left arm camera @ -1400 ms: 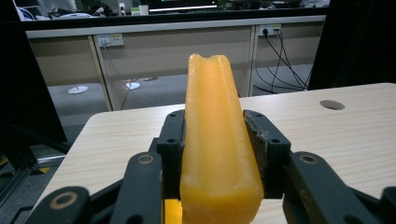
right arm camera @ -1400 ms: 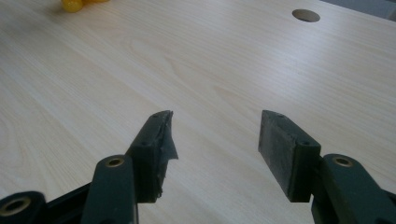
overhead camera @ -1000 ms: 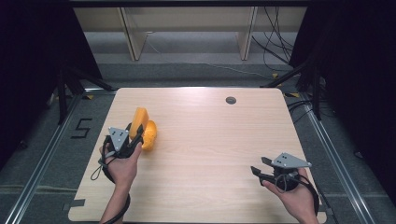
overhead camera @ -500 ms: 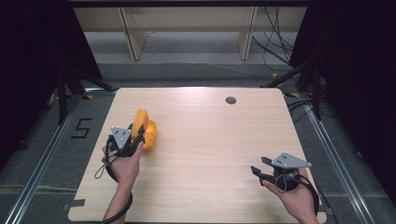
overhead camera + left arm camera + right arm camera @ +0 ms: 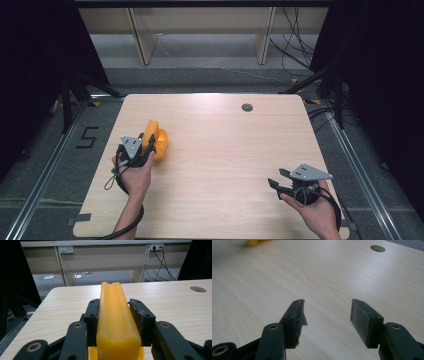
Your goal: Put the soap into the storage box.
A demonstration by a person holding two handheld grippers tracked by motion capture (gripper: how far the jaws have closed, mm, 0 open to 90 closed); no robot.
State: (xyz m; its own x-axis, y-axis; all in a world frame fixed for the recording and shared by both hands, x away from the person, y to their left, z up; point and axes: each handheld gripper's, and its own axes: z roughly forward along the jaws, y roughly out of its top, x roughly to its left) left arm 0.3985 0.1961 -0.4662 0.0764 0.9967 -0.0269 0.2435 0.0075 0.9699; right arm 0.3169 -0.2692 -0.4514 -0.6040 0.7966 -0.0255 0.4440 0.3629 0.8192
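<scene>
Glossy orange plastic piece (image 5: 117,322); matt wood-grain table (image 5: 240,150)

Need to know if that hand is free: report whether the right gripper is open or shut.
Open. The right gripper has its pads apart with only bare table between them, holding nothing.

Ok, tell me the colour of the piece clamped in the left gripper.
Yellow-orange piece, clearest in the left gripper view, between the left gripper pads.

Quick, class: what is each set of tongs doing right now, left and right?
Left tongs: shut on the orange block, pads pressed to both its sides.
Right tongs: open, nothing between the pads, above the bare table.
</scene>
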